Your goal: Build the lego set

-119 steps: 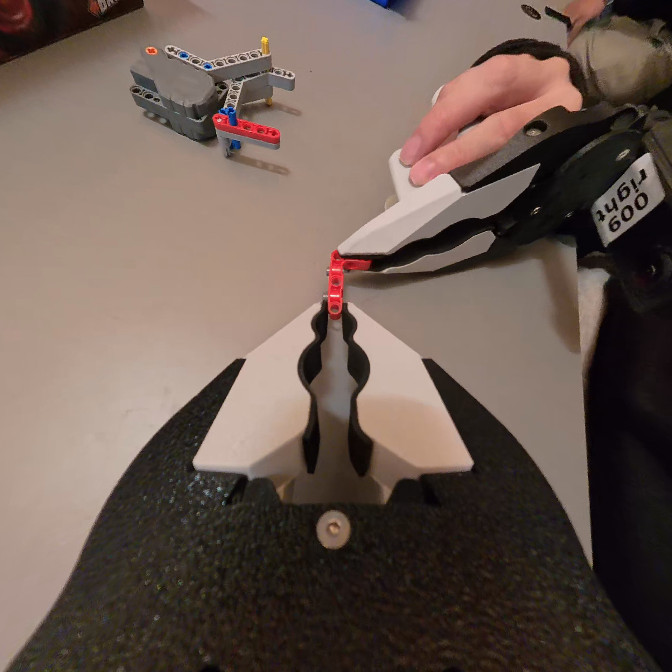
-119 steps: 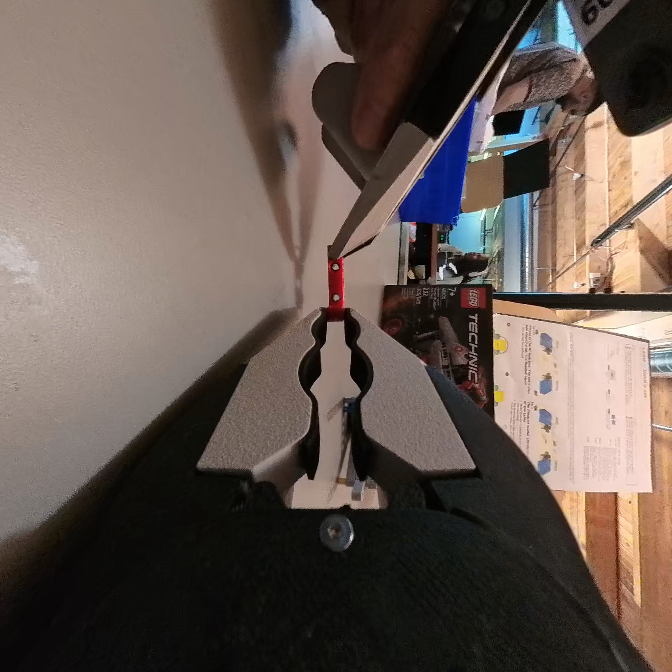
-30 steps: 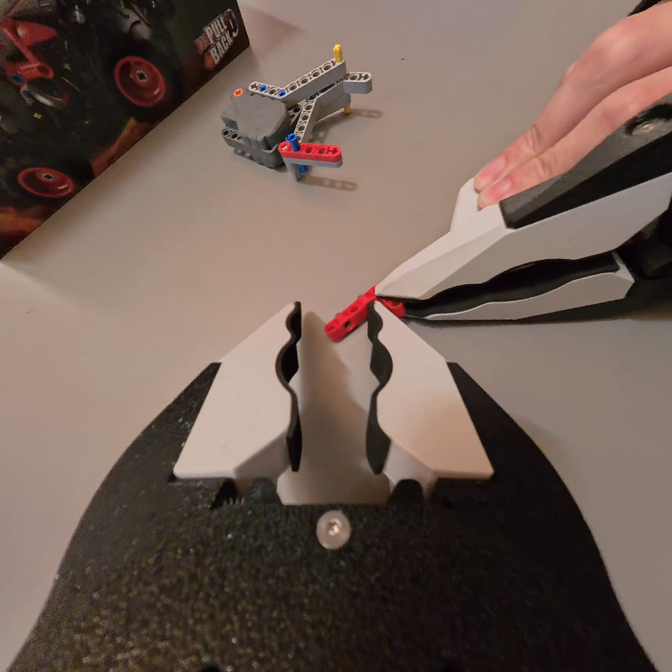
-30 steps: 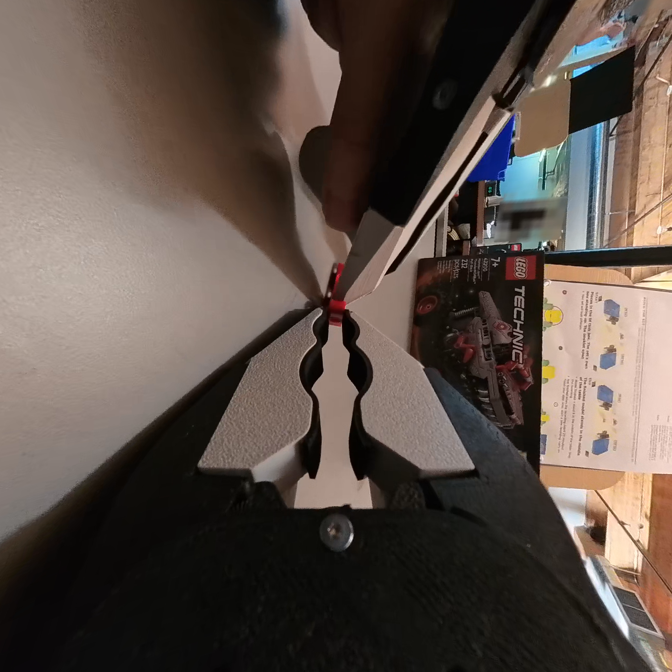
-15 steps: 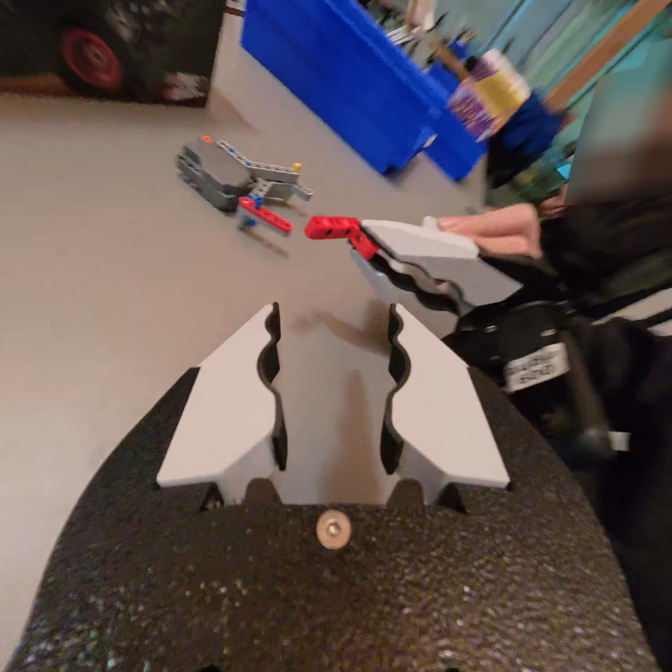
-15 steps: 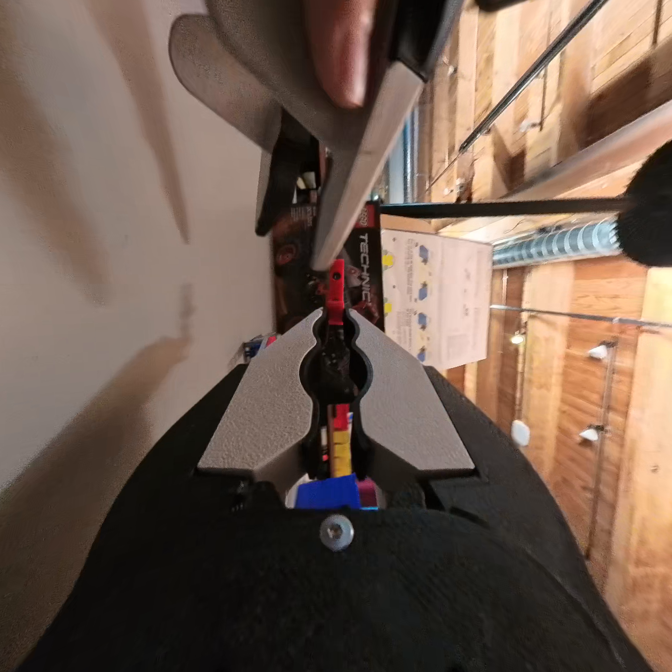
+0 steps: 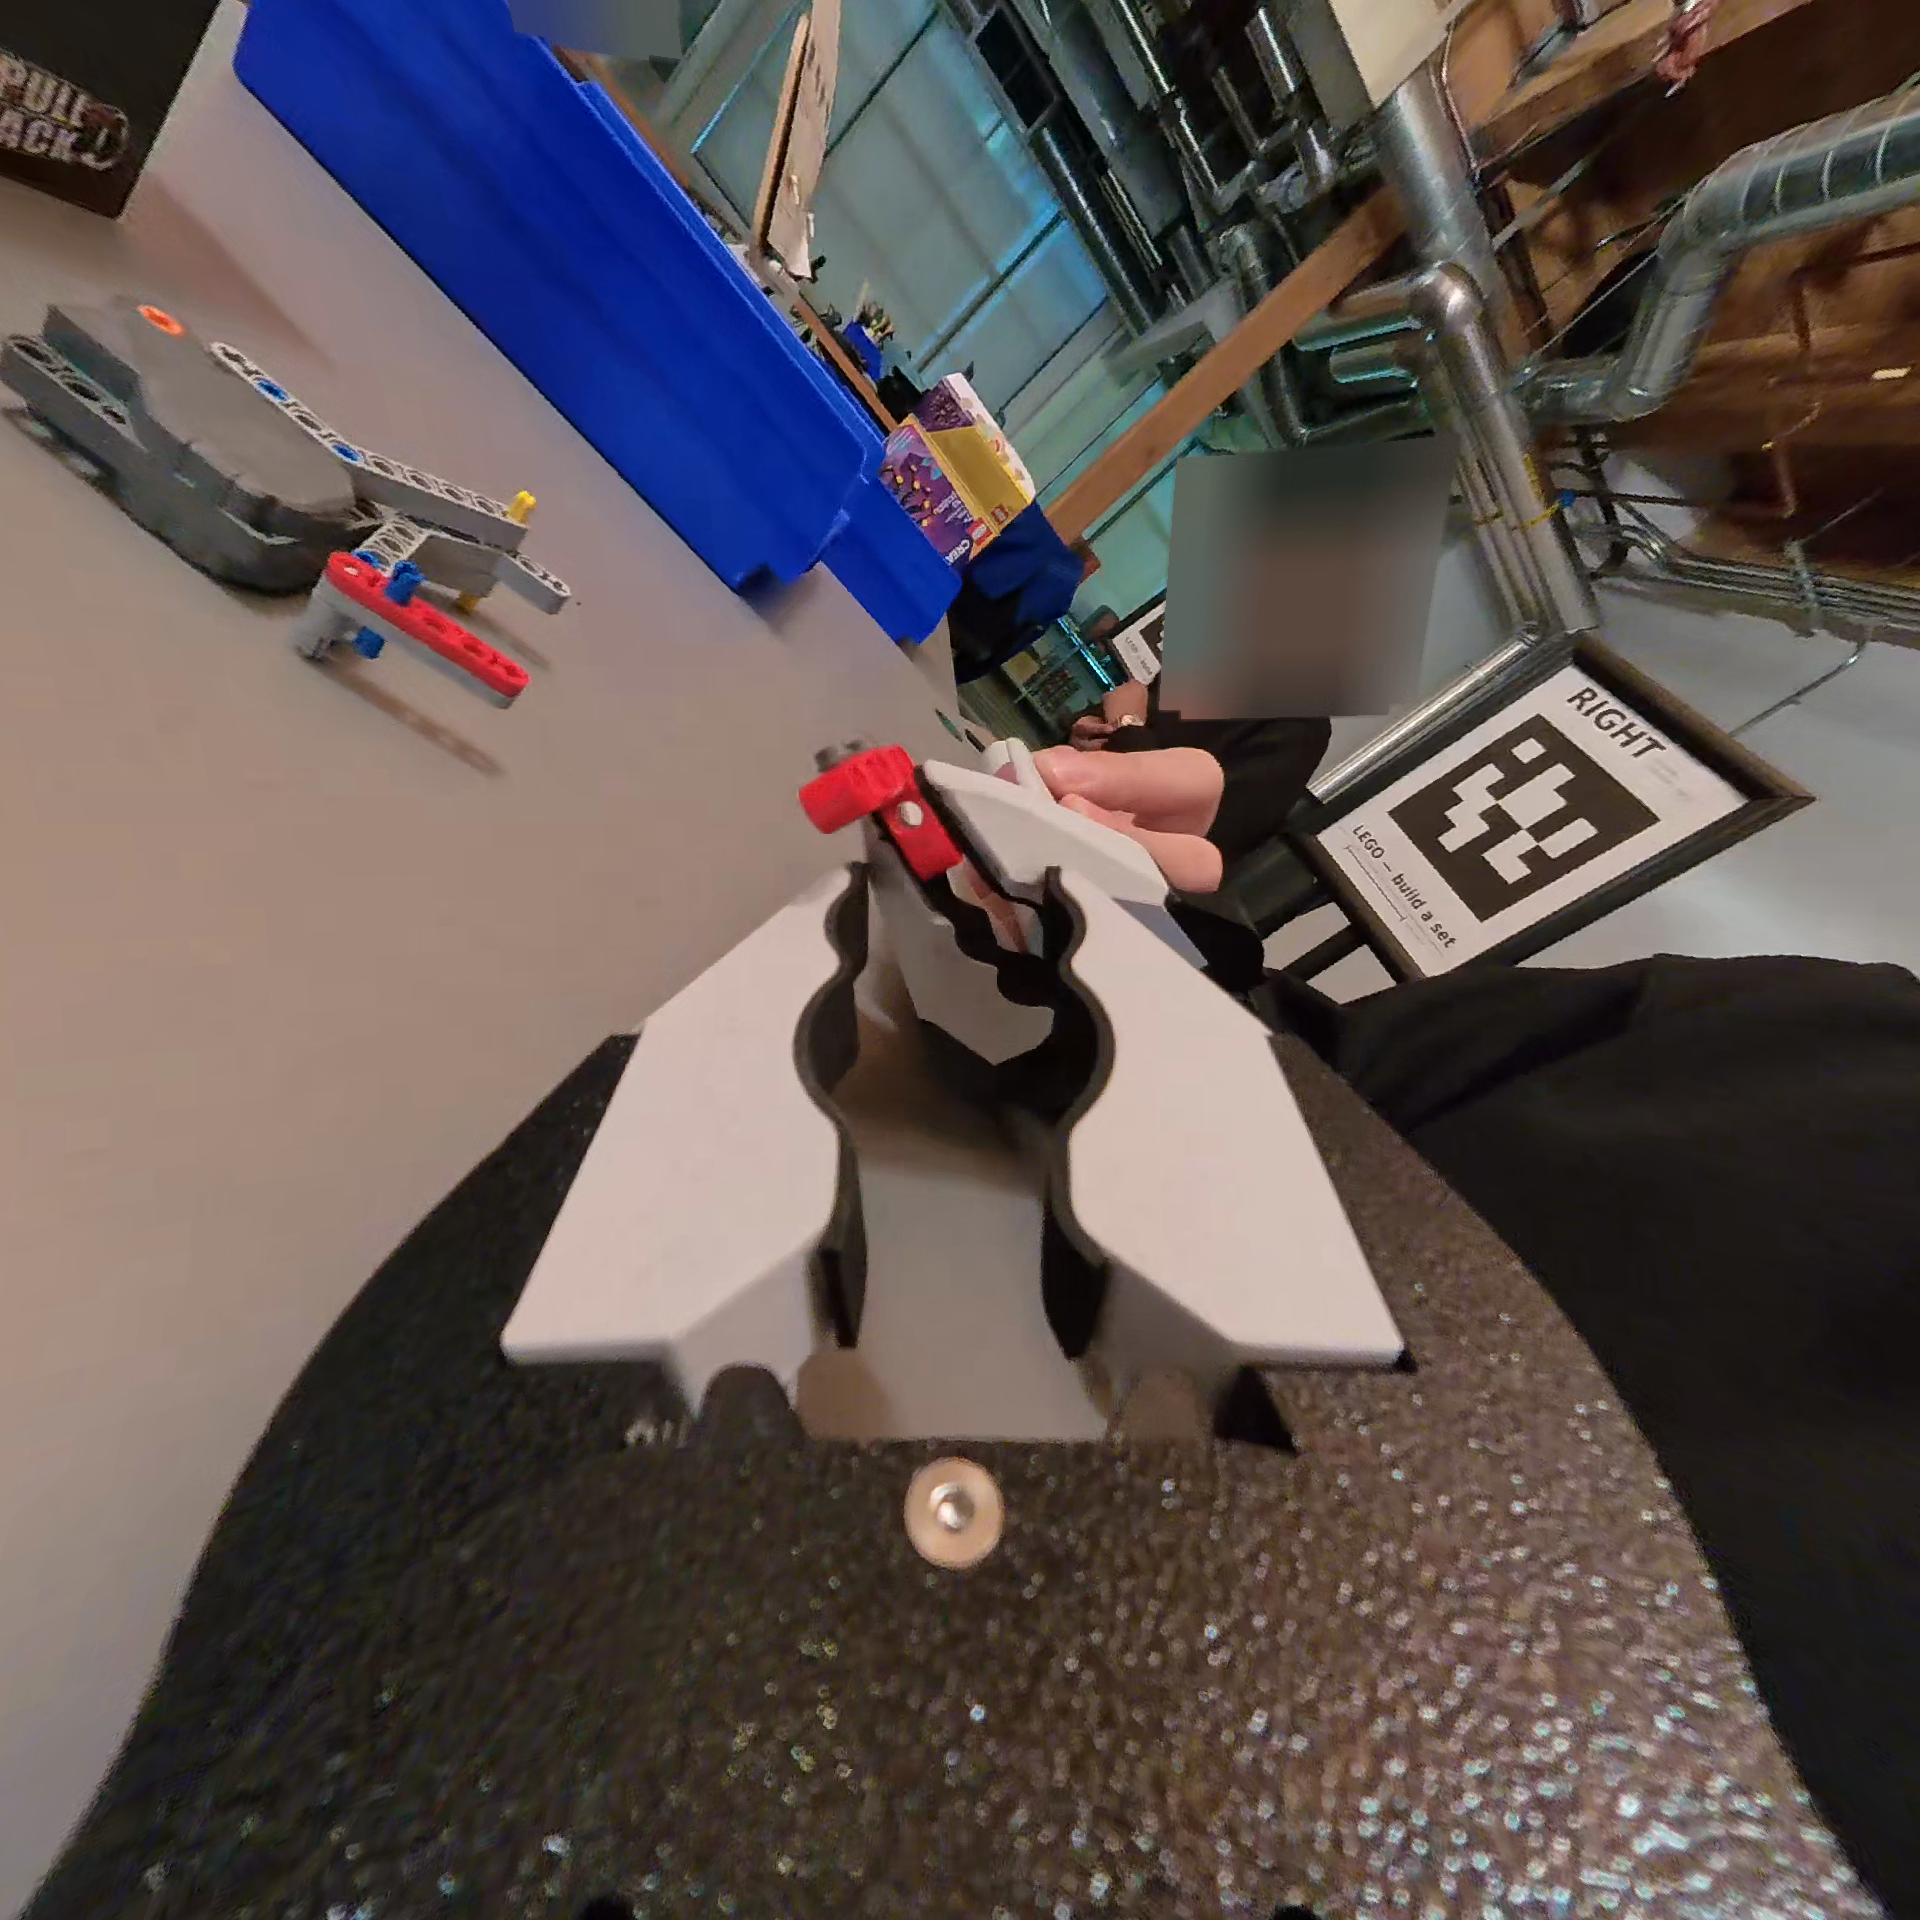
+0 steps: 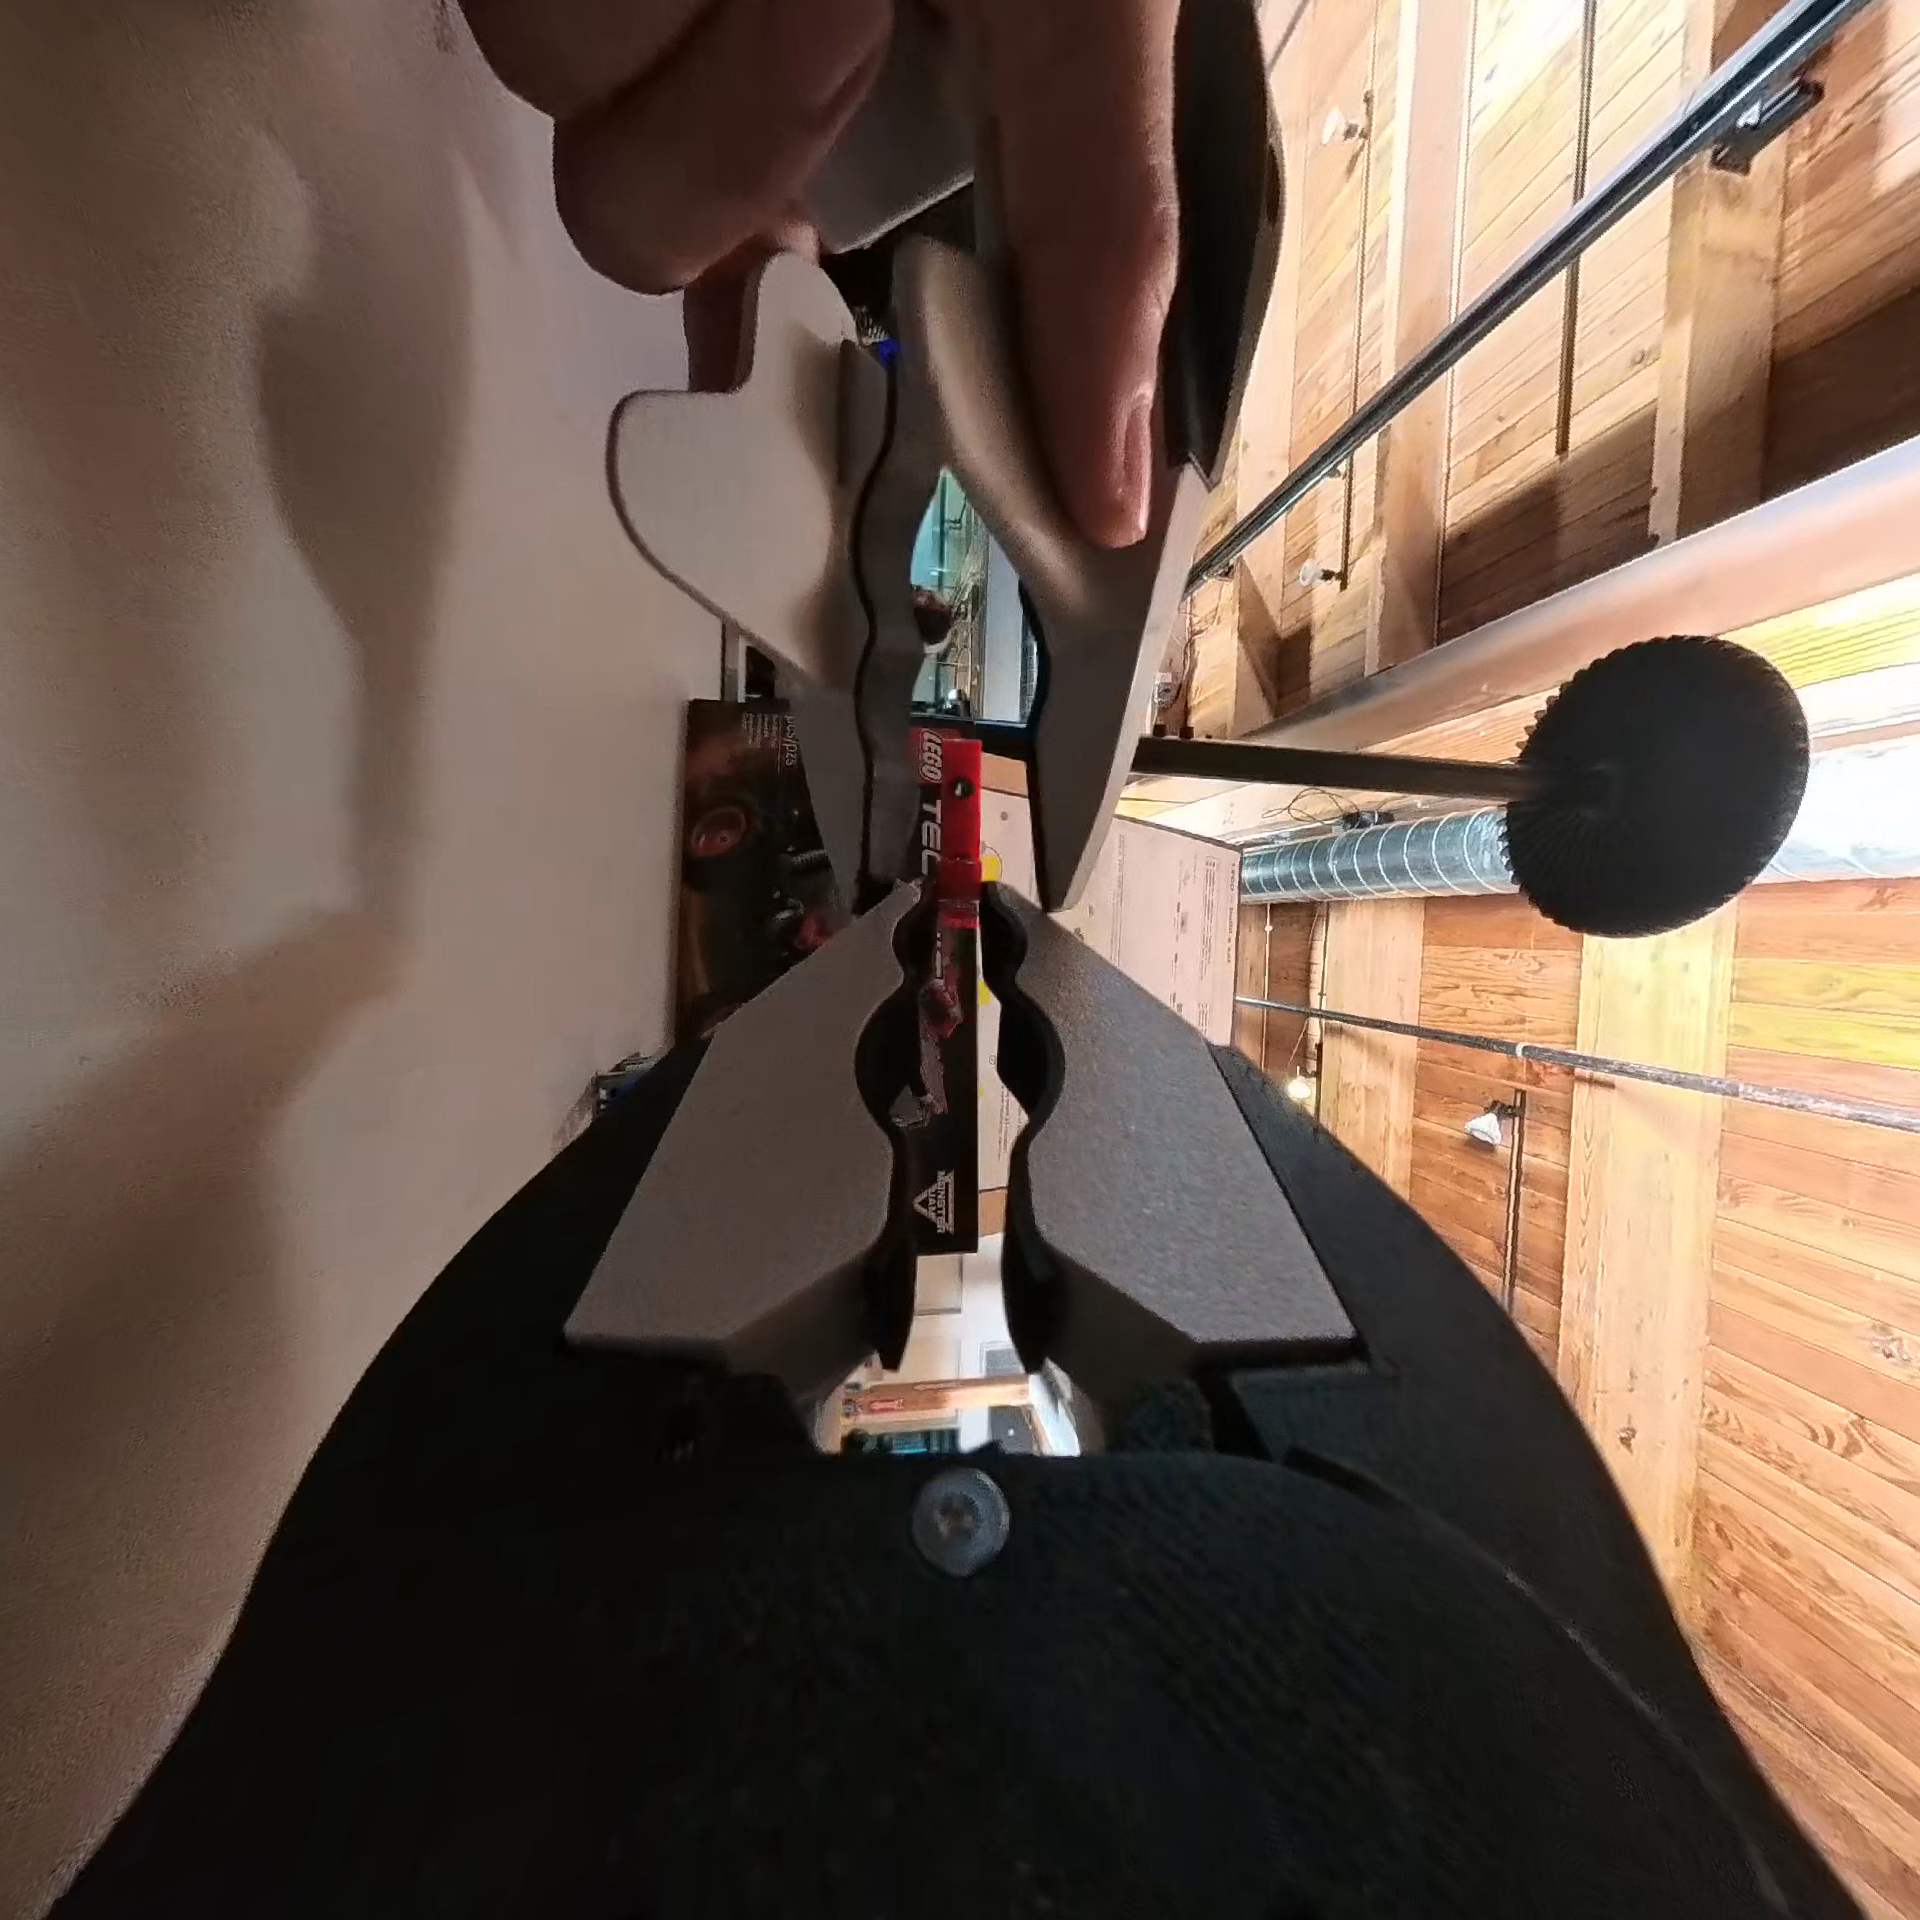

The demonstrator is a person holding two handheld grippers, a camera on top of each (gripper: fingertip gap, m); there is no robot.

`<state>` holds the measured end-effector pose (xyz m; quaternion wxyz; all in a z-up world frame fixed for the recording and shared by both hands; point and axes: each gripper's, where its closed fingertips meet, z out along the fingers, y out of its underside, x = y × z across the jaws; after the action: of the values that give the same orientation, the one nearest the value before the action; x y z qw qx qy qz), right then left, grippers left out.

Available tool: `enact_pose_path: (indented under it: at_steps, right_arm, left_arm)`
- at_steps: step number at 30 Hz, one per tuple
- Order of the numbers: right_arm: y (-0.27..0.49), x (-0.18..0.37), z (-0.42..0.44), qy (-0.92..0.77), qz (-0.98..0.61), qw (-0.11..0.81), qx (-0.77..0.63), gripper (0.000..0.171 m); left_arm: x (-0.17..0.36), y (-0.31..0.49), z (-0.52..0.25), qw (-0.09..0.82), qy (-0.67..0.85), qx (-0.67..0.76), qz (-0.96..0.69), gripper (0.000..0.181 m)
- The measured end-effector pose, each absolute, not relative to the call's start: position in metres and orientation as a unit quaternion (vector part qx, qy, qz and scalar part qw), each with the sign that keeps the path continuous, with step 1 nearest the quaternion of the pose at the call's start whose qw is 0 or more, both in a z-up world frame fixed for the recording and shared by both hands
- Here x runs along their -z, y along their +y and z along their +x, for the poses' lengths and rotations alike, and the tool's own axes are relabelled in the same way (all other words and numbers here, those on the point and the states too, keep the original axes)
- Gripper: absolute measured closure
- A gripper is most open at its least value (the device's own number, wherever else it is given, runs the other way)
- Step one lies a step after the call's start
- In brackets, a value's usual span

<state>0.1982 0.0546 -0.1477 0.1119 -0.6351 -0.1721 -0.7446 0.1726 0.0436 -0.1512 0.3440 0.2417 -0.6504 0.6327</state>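
The grey table (image 7: pixel 260 935) is filling the left part of the left wrist view, and a long blue bin (image 7: pixel 582 270) is lying along its far edge. A dark box (image 7: pixel 62 125) of the set is showing at the top left corner. In the right wrist view the same kind of box (image 8: pixel 748 821) is standing behind the grippers, next to a white instruction sheet (image 8: pixel 1174 914).

The partly built model (image 7: pixel 239 488) is resting on the table, well apart from both grippers. It is grey, with long grey beams, a red beam at its near end and small blue and yellow pins.

The left gripper (image 7: pixel 961 925) is pointing at the other tool with its jaws standing apart and nothing between them. In the right wrist view it (image 8: pixel 966 831) is hanging from above, and its fingers are reaching down on both sides of the red piece without clearly touching it, though the view here is too dark to be sure.

The right gripper (image 8: pixel 961 914) is pinching the red piece (image 8: pixel 961 831) at its fingertips. In the left wrist view this gripper (image 7: pixel 925 831) is holding the red bent beam (image 7: pixel 883 810) above the table, just in front of the left tips. A hand (image 7: pixel 1132 800) is holding the right tool, and something small and grey is sticking out behind the red piece.
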Motion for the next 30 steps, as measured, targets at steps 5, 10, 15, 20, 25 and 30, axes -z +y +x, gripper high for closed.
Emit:
enact_pose_path:
  at_steps: [5, 10, 15, 20, 25, 30]
  right_arm:
    - [0.057, 0.148, 0.195, -0.196, -0.624, 0.104, 0.750, 0.165]
    - [0.059, 0.152, 0.192, -0.211, -0.626, 0.110, 0.743, 0.165]
    - [0.062, 0.153, 0.189, -0.224, -0.625, 0.115, 0.739, 0.165]
    - [0.065, 0.159, 0.187, -0.244, -0.630, 0.121, 0.727, 0.165]
    - [0.068, 0.161, 0.185, -0.254, -0.629, 0.117, 0.726, 0.165]
    - [0.068, 0.161, 0.186, -0.253, -0.630, 0.114, 0.725, 0.165]
  left_arm:
    - [0.153, 0.046, 0.170, 0.345, -0.660, -0.626, 0.233, 0.151]
    - [0.157, 0.048, 0.168, 0.364, -0.662, -0.614, 0.230, 0.153]
    - [0.161, 0.058, 0.175, 0.357, -0.667, -0.608, 0.239, 0.154]
    - [0.161, 0.068, 0.187, 0.368, -0.644, -0.613, 0.272, 0.158]
    - [0.164, 0.066, 0.184, 0.376, -0.648, -0.602, 0.276, 0.172]
    - [0.164, 0.067, 0.182, 0.397, -0.637, -0.597, 0.281, 0.174]
